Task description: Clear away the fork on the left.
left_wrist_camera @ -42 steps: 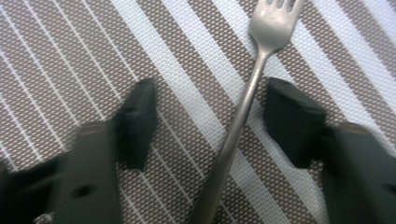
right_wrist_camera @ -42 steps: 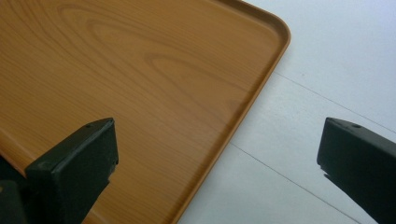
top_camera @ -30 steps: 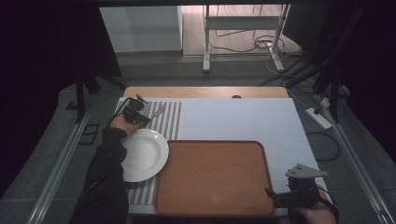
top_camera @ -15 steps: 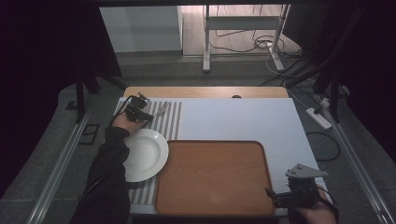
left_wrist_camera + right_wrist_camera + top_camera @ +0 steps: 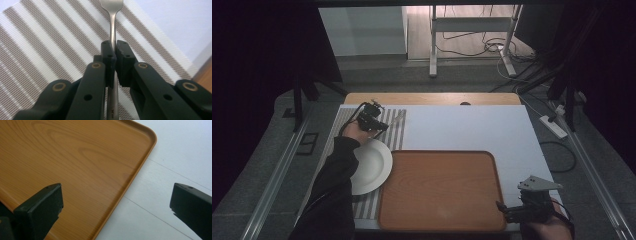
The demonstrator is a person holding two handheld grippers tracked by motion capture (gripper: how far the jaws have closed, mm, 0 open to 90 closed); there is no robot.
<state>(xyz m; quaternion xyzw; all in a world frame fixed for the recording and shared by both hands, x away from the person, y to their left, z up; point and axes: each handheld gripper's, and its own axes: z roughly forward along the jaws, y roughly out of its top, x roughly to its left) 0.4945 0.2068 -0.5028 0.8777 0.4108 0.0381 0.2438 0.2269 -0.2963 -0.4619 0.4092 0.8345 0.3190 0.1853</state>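
A metal fork (image 5: pixel 113 27) is pinched by its handle in my left gripper (image 5: pixel 115 53), tines pointing away over the striped placemat (image 5: pixel 50 50). From the high view that left gripper (image 5: pixel 381 125) sits at the mat's far end, just beyond the white plate (image 5: pixel 374 165), with the fork (image 5: pixel 396 120) sticking out to its right. My right gripper (image 5: pixel 503 211) rests at the near right corner of the wooden tray (image 5: pixel 442 190). Seen from the right gripper view, the right gripper (image 5: pixel 116 202) stands open with nothing between its fingers, above the tray (image 5: pixel 75 157) edge.
The tray lies on a white table top (image 5: pixel 472 125), beside the plate on the striped placemat (image 5: pixel 343 125). A wooden strip (image 5: pixel 432 98) runs along the table's far edge. Cables and a power strip (image 5: pixel 553 126) lie on the floor to the right.
My left gripper has shifted to the right along the far end of the mat, carrying the fork with it. The right gripper has stayed where it was.
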